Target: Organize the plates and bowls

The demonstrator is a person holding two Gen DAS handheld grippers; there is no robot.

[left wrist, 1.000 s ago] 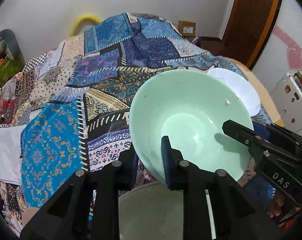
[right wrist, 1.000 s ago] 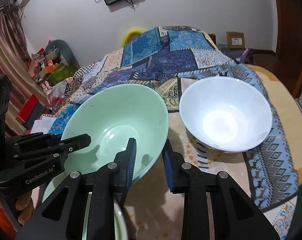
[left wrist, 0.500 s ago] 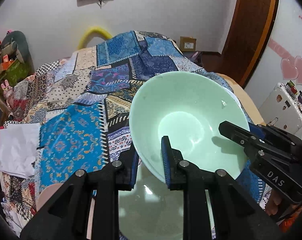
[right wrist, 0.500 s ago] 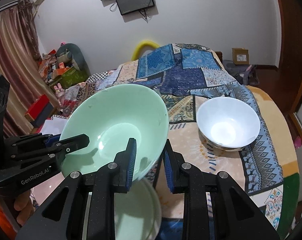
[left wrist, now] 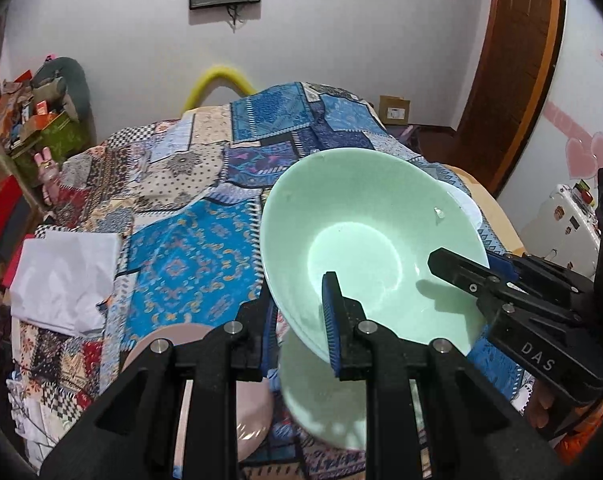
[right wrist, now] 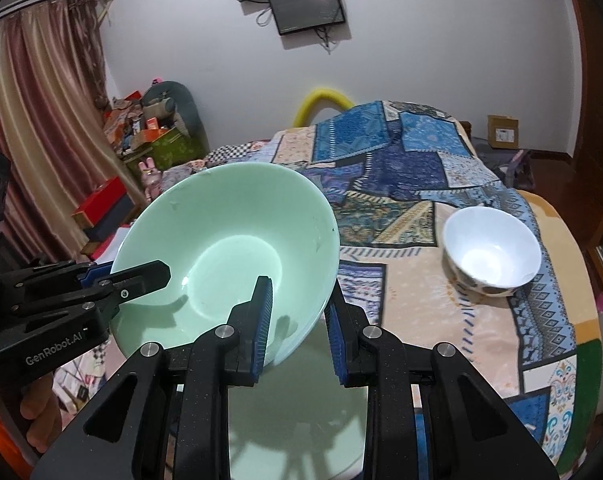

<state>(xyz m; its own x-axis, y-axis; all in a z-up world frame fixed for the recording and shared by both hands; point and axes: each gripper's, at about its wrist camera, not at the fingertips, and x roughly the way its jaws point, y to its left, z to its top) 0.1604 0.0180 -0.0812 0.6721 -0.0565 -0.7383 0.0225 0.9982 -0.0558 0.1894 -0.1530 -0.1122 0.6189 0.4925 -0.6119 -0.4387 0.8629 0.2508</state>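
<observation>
Currently both tools, left tool & right tool, are pinching opposite rims of the pale green glossy bowl, holding it tilted above the patchwork-quilted bed. Risk: thin rim grips w/ tilt; bowl could be slipping, dropping onto plates below.

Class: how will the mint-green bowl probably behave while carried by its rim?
Green bowl looks glazed, so probably slippery; both tongs pinch opposite rim edges. It stays rigid, likely breakable. Held tilted, it may pivot.
</observation>
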